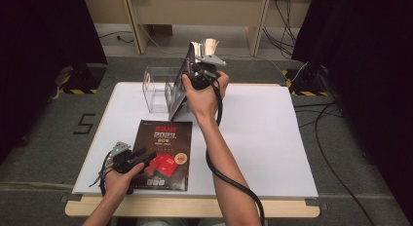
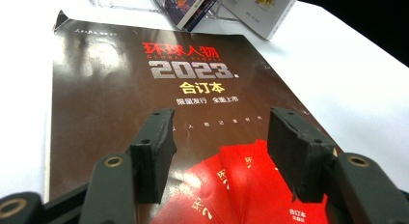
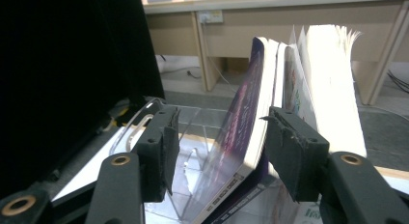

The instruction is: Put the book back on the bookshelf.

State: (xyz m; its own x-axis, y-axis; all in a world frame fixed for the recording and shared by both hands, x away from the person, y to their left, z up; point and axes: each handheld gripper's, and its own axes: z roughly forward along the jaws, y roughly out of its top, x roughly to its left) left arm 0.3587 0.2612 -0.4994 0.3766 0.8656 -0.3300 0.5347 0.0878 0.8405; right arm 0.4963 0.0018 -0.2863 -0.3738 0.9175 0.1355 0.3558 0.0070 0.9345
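Note:
A dark magazine [image 1: 164, 153] with "2023" on its cover [image 2: 144, 89] lies flat on the white table [image 1: 263, 138]. My left gripper [image 1: 147, 157] hovers open over its lower left part, and its jaws [image 2: 224, 151] have nothing between them. A clear rack [image 1: 155, 92] at the back holds upright magazines. My right gripper [image 1: 196, 66] is up at the rack. In the right gripper view its jaws [image 3: 219, 151] stand open around a leaning purple-covered magazine [image 3: 241, 122]. The left pad is clear of it and the right pad is close beside its edge. A white-paged magazine [image 3: 333, 89] fans out behind.
The rack's empty slots [image 3: 193, 132] lie left of the purple magazine. More upright books [image 2: 260, 11] stand past the flat magazine. Black curtains [image 1: 44, 36] flank the table, wooden desks [image 1: 195, 11] stand behind it, and cables [image 1: 326, 119] run on the floor at the right.

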